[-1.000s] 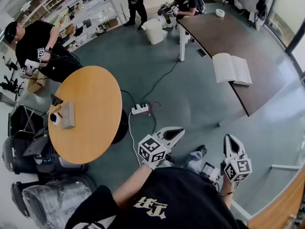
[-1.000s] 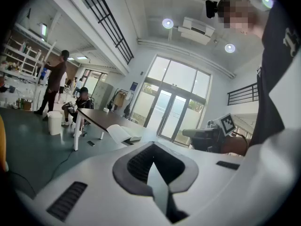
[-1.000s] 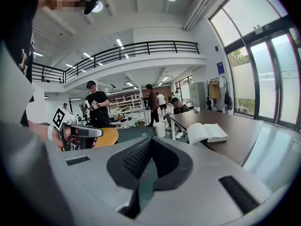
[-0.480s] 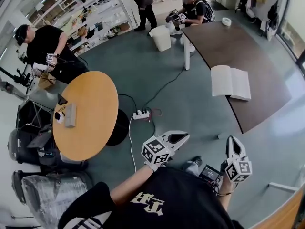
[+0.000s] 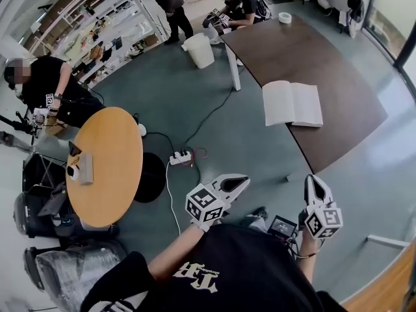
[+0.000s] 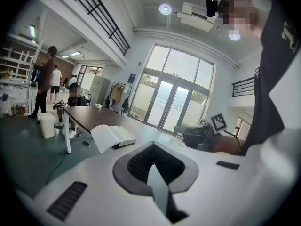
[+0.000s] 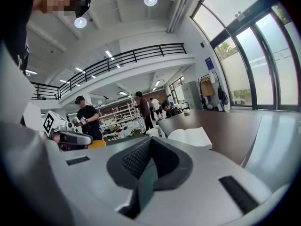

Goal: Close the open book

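Book well apart from both grippers. Nearest, left gripper and right gripper, each clenched tight on nothing, held above grey floor. Farther off, lying open, pages up, by the near edge of the dark table.

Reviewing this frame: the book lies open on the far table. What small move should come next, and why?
Probably a step toward the dark table, carrying both grippers forward. The open book lies near the table's edge, well beyond the left gripper and right gripper, which are held shut and empty close to the person's body.
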The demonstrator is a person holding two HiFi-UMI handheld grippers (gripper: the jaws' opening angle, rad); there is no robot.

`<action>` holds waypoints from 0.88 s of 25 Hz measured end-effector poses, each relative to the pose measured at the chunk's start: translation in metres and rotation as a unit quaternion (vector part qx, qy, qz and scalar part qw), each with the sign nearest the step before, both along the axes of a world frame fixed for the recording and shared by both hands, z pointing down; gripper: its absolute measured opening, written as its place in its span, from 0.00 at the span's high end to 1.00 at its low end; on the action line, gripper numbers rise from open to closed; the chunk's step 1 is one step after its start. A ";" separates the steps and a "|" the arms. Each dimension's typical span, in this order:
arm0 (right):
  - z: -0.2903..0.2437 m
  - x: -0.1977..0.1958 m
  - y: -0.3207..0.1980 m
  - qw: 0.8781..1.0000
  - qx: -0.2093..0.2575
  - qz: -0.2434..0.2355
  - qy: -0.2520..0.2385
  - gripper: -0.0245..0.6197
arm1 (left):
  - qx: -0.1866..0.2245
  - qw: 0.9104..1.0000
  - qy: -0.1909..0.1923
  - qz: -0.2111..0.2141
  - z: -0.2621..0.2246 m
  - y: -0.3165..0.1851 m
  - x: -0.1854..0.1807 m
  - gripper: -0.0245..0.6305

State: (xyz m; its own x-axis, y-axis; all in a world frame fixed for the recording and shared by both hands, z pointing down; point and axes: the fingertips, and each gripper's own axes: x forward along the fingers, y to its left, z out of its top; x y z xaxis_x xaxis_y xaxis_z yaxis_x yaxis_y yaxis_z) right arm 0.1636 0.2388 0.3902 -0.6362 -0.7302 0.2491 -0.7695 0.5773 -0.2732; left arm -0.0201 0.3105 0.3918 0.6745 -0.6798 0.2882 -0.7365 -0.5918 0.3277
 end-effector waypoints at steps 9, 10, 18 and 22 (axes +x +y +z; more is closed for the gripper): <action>0.000 0.048 -0.021 1.000 0.002 -0.002 0.006 0.98 | 0.001 1.000 0.004 0.003 0.003 -0.025 0.049 0.96; 0.000 0.052 -0.022 1.000 0.005 -0.001 0.004 0.98 | 0.001 1.000 0.004 0.007 0.004 -0.025 0.055 0.96; -0.007 0.078 -0.023 1.000 0.009 0.010 0.004 0.98 | 0.013 0.999 0.004 0.030 -0.005 -0.040 0.088 0.96; -0.005 0.086 -0.017 1.000 0.007 0.013 0.006 0.98 | 0.014 0.999 0.006 0.032 -0.006 -0.037 0.094 0.96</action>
State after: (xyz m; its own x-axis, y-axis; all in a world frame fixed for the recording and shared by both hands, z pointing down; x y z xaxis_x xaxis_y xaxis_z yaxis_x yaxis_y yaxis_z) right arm 0.2498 0.2216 0.3851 -0.6146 -0.7492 0.2469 -0.7871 0.5614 -0.2557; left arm 0.0735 0.2733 0.3859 0.7202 -0.6423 0.2622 -0.6928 -0.6466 0.3192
